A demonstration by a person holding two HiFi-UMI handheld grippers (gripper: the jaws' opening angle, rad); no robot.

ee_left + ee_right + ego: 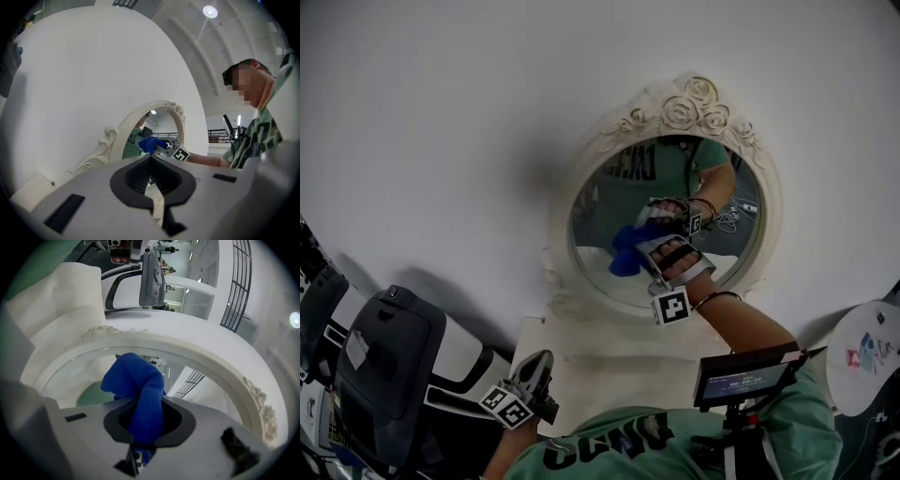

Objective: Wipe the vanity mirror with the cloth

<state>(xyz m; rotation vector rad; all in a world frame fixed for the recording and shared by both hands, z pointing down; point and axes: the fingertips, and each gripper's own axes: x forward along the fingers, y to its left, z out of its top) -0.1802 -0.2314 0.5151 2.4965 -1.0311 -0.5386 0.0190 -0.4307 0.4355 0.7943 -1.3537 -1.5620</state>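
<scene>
White surface point(441, 112): vanity mirror point(614, 202) is set against it, oval glass in a cream frame with carved roses at the top.

Right gripper point(145, 427): held at the lower part of the glass, jaws clamped on the blue cloth point(140, 390). The bunched cloth is pushed out ahead of the jaws, at the glass; actual contact cannot be confirmed.

Left gripper point(151, 171): held low, well apart from the mirror, jaws pressed together, nothing between them.
</scene>
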